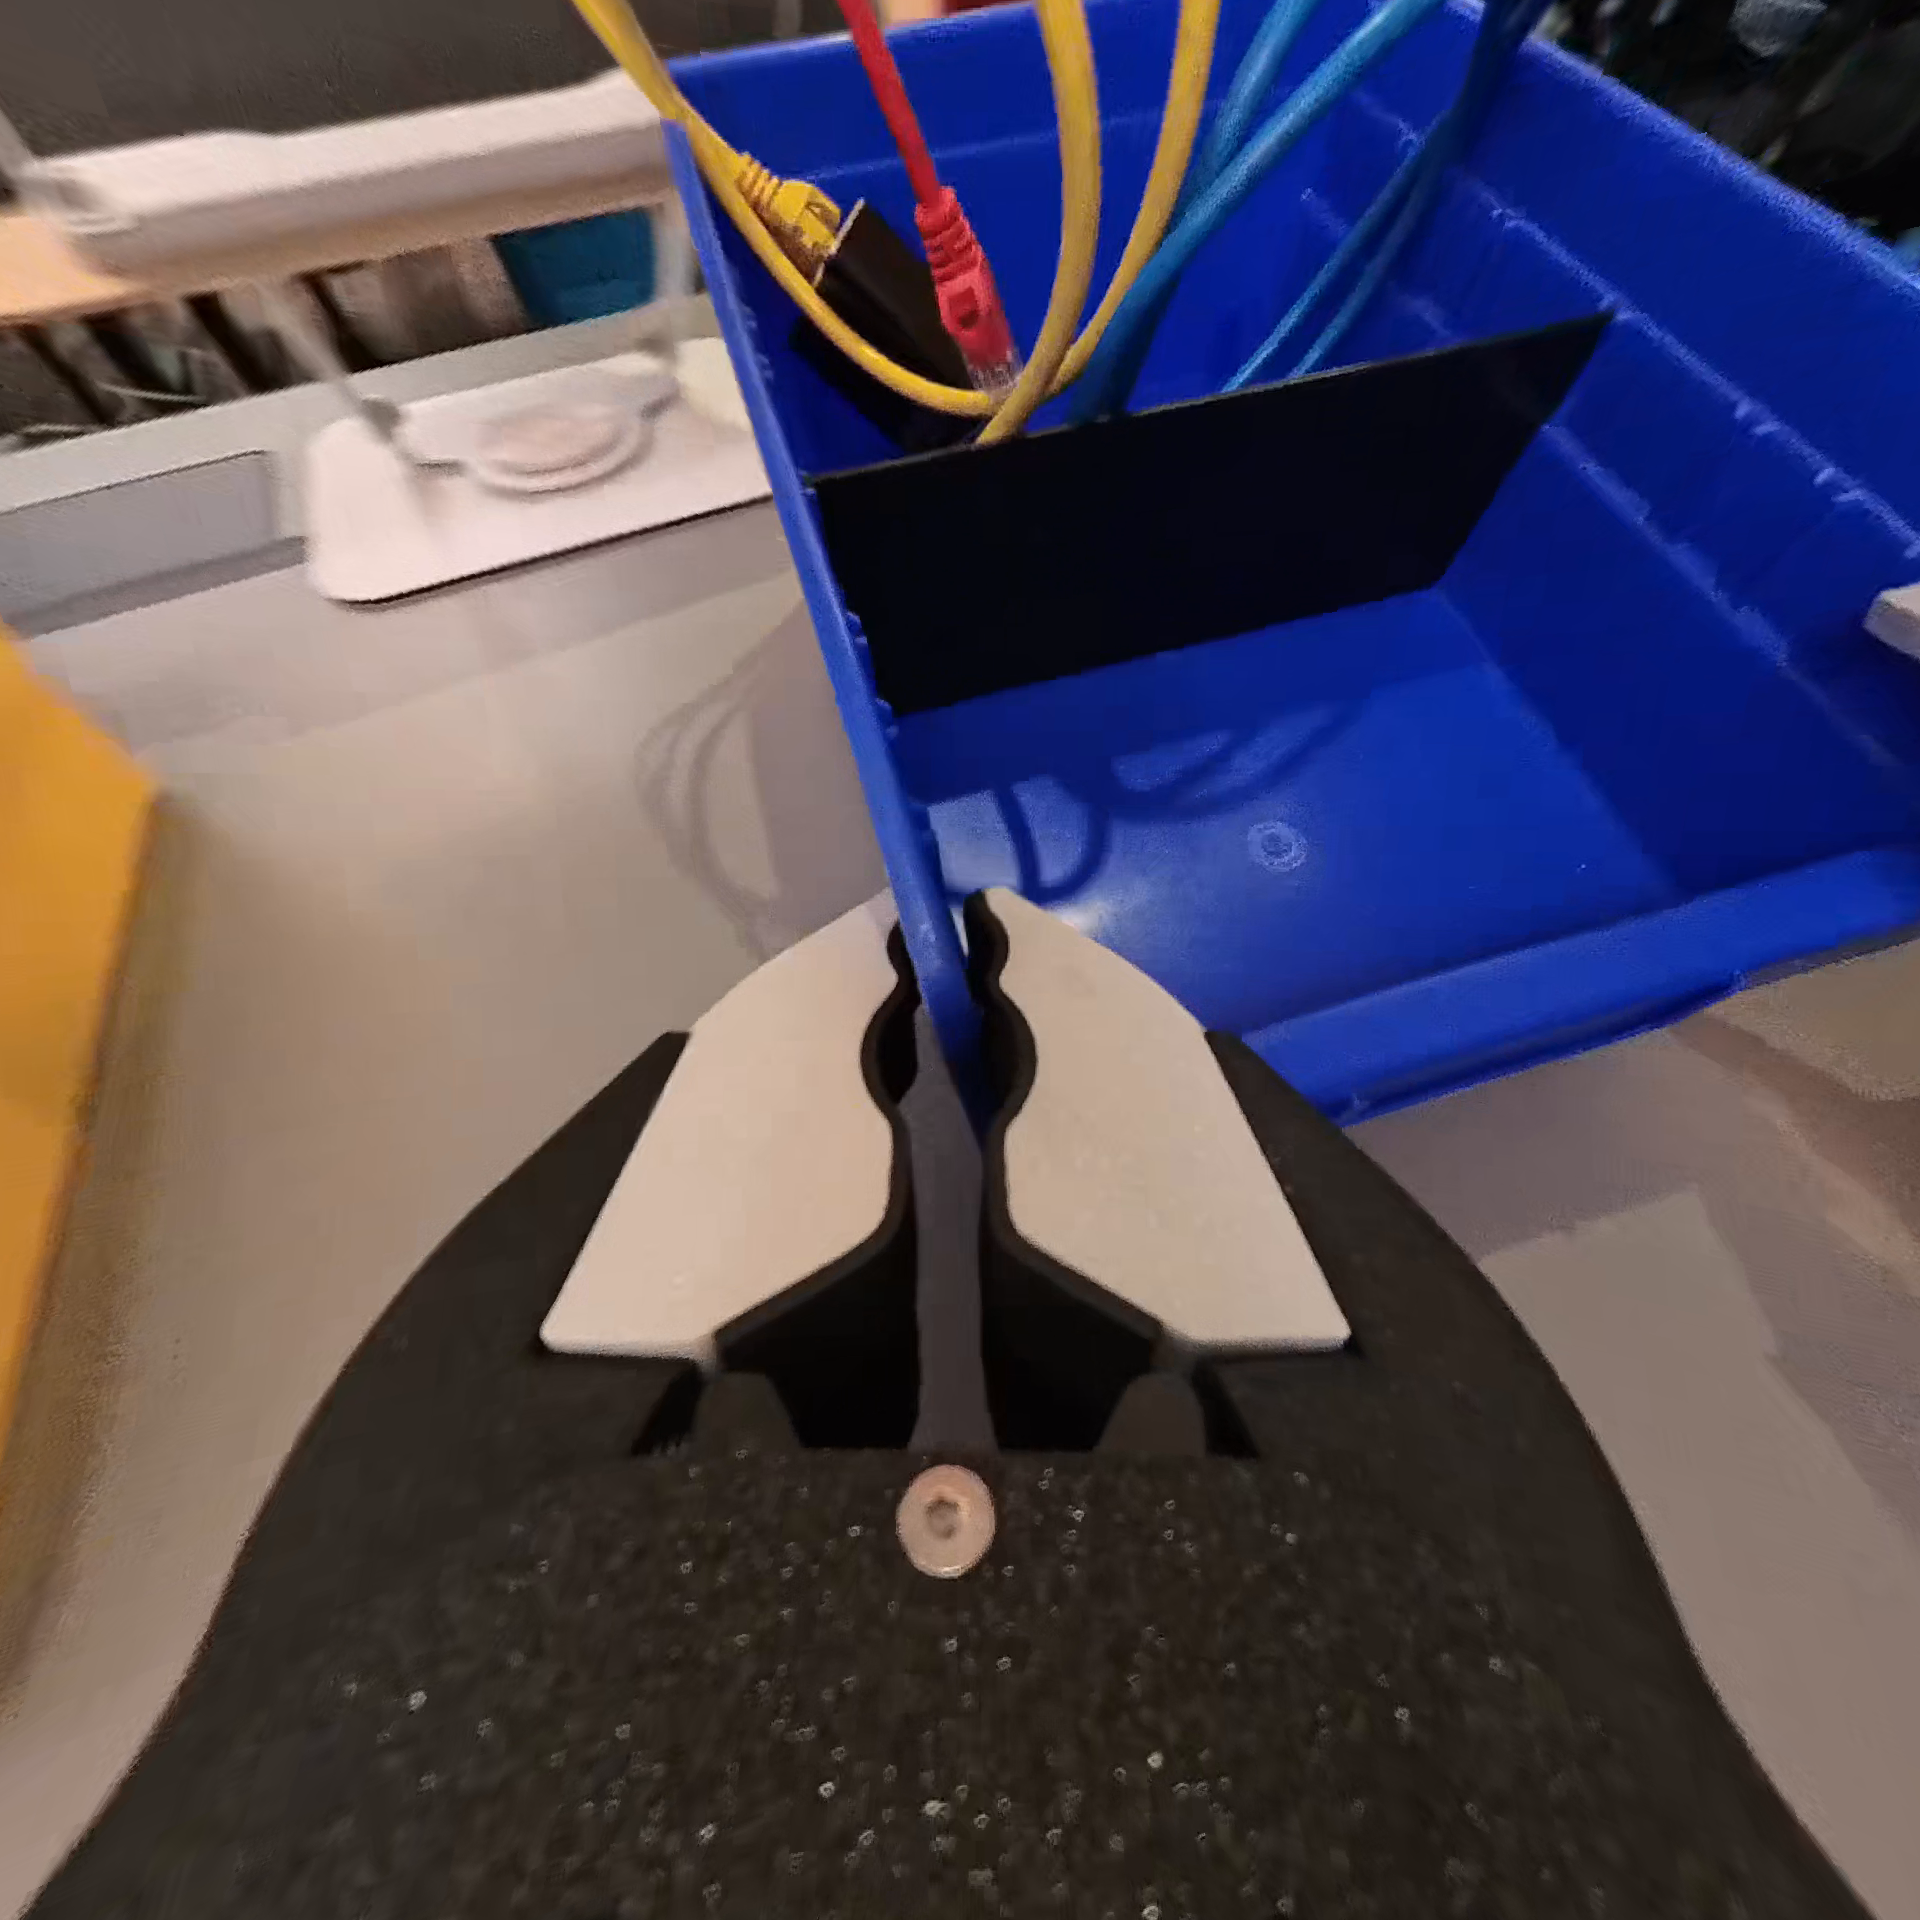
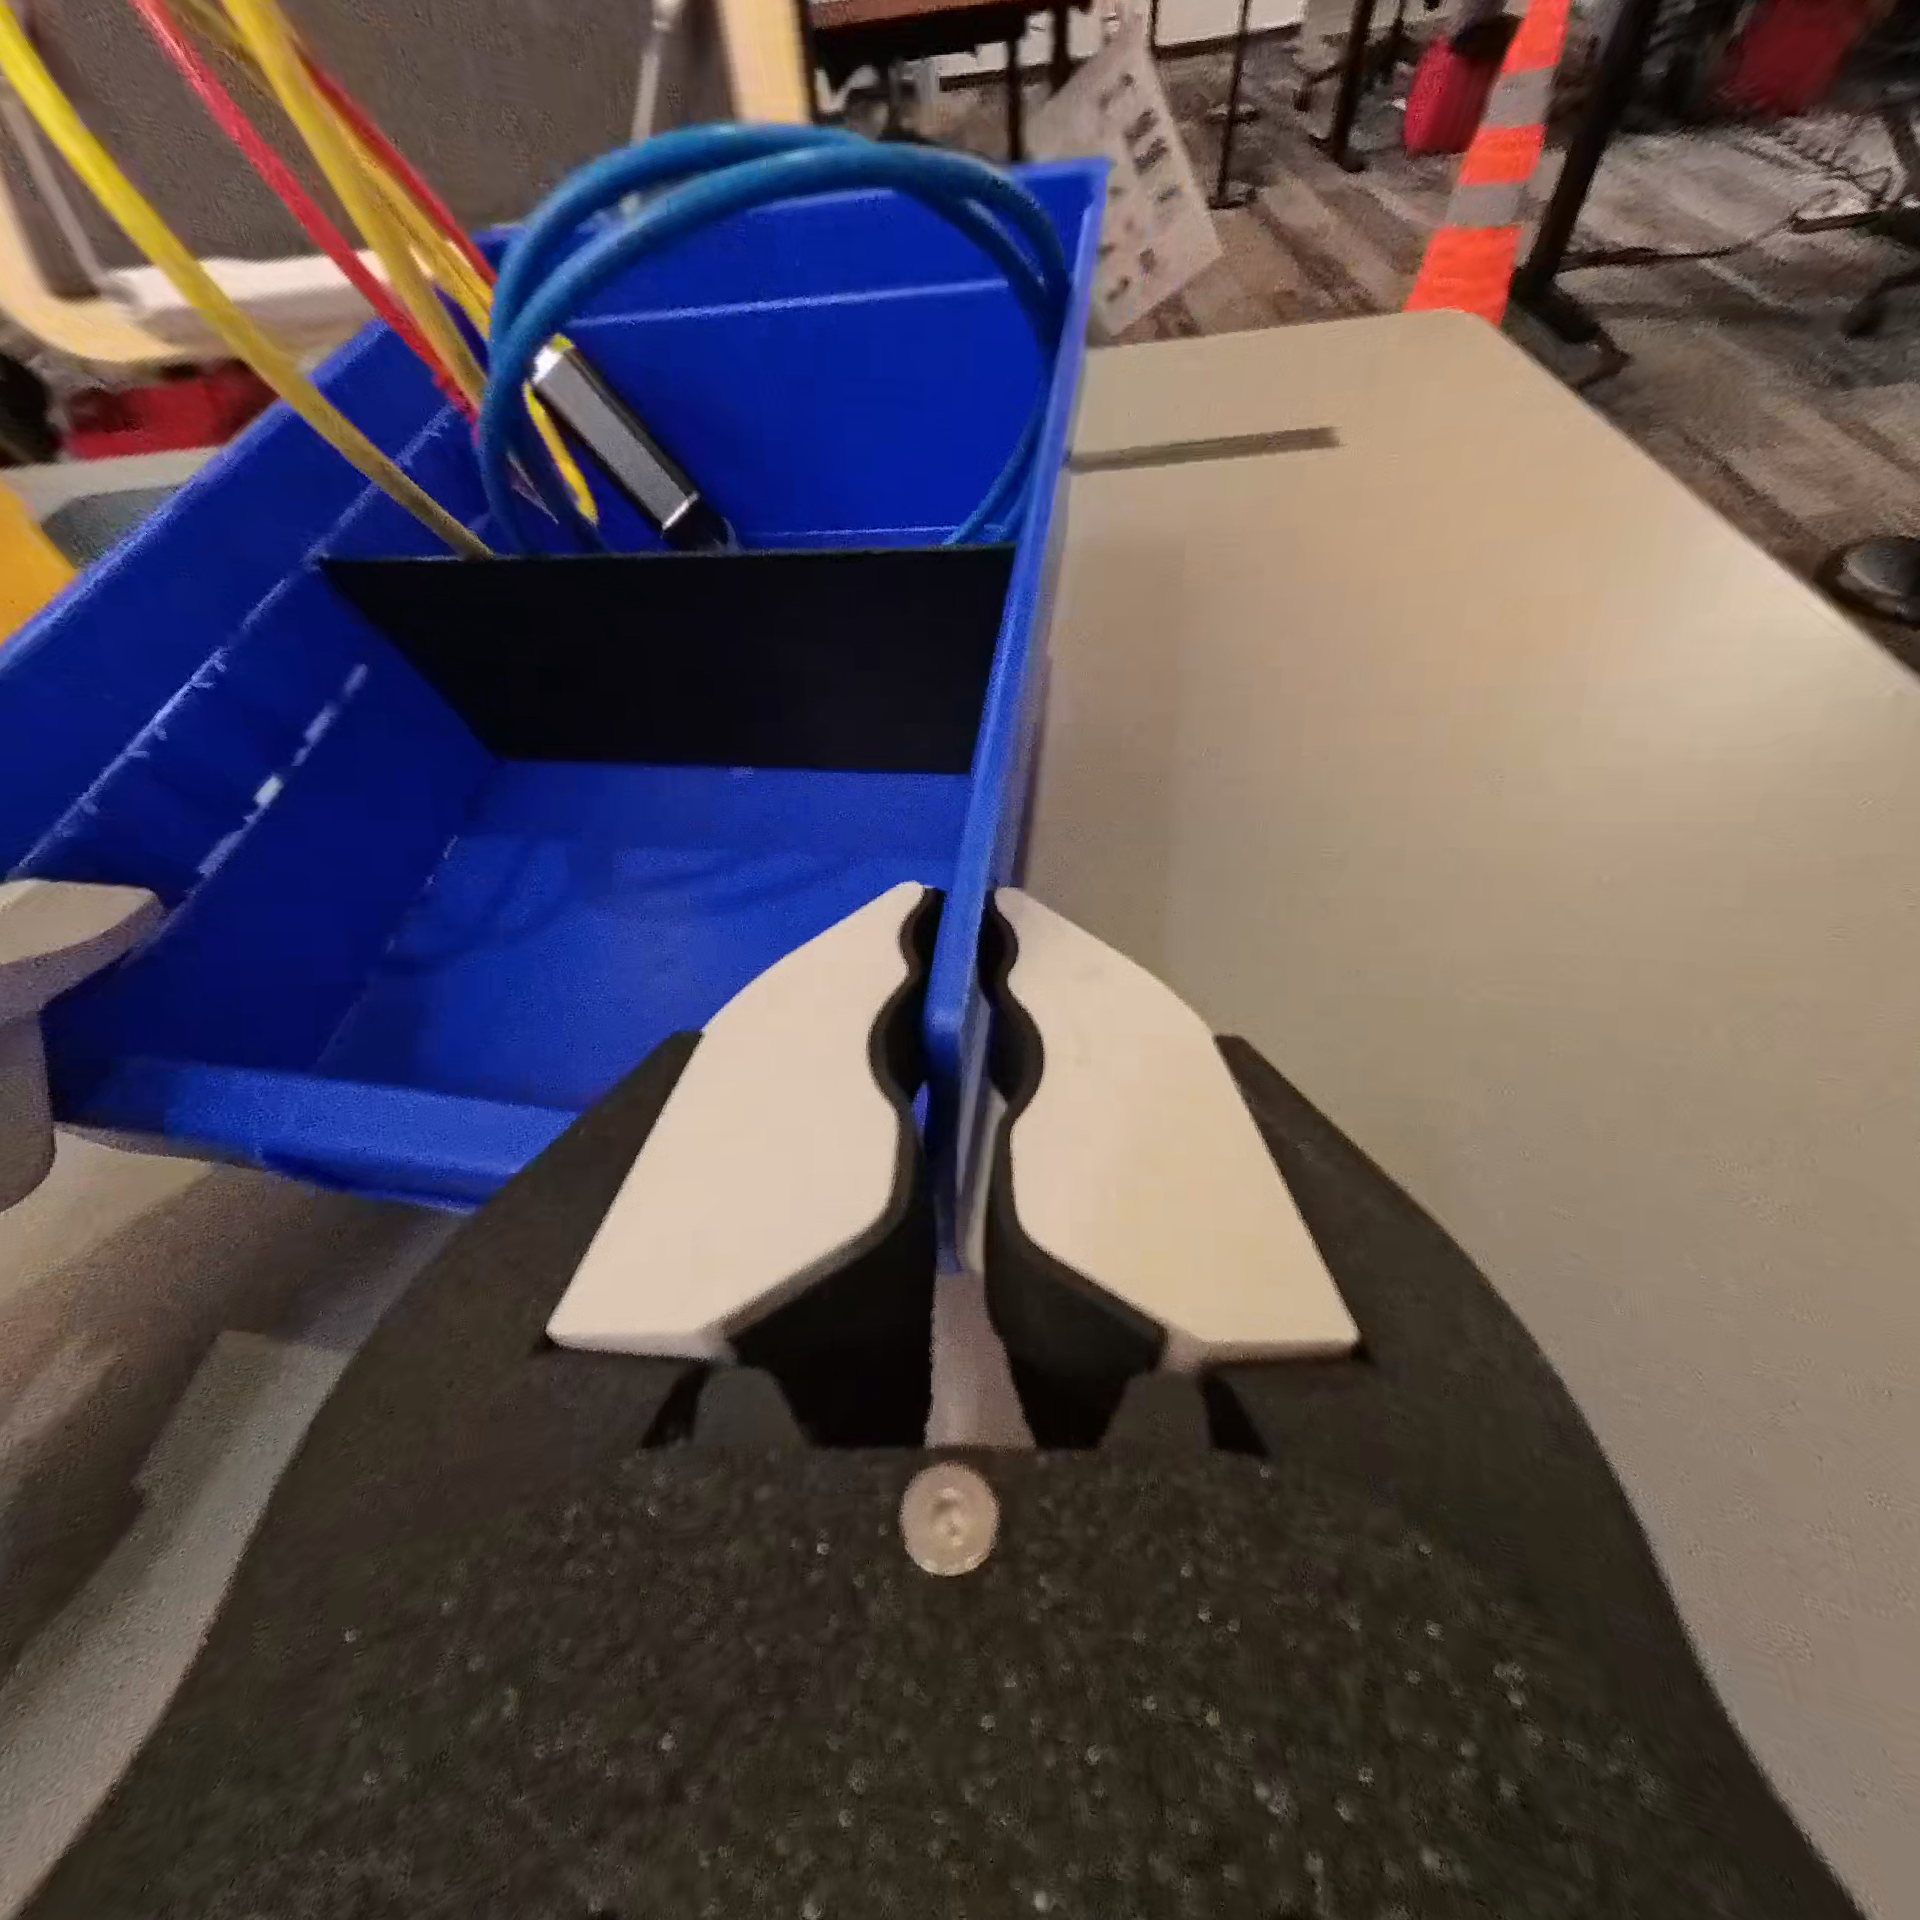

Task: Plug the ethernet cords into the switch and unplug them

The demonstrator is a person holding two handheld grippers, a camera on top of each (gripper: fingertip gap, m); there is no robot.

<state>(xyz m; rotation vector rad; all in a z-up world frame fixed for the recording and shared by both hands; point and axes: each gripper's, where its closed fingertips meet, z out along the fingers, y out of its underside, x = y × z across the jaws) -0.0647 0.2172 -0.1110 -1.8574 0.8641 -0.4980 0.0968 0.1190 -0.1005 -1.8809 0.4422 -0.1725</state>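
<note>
A blue plastic bin (image 1: 1558, 779) is tilted above the grey table, its near compartment empty behind a black divider (image 1: 1195, 530). My left gripper (image 1: 940, 925) is shut on the bin's left wall. My right gripper (image 2: 961, 914) is shut on the bin's right wall (image 2: 1023, 675). Behind the divider lie yellow cords (image 1: 1081, 208), a red cord with a red plug (image 1: 966, 301), blue cords (image 2: 769, 177) and the dark switch (image 1: 883, 291). A yellow plug (image 1: 790, 208) sits at the switch. In the right wrist view the switch (image 2: 613, 436) shows as a grey box.
A yellow box (image 1: 52, 1039) stands at the left on the table. A white pad with a clear round dish (image 1: 540, 436) lies beyond the bin. The table (image 2: 1455, 831) stretches to the right. An orange cone (image 2: 1486, 156) and chairs stand on the floor beyond.
</note>
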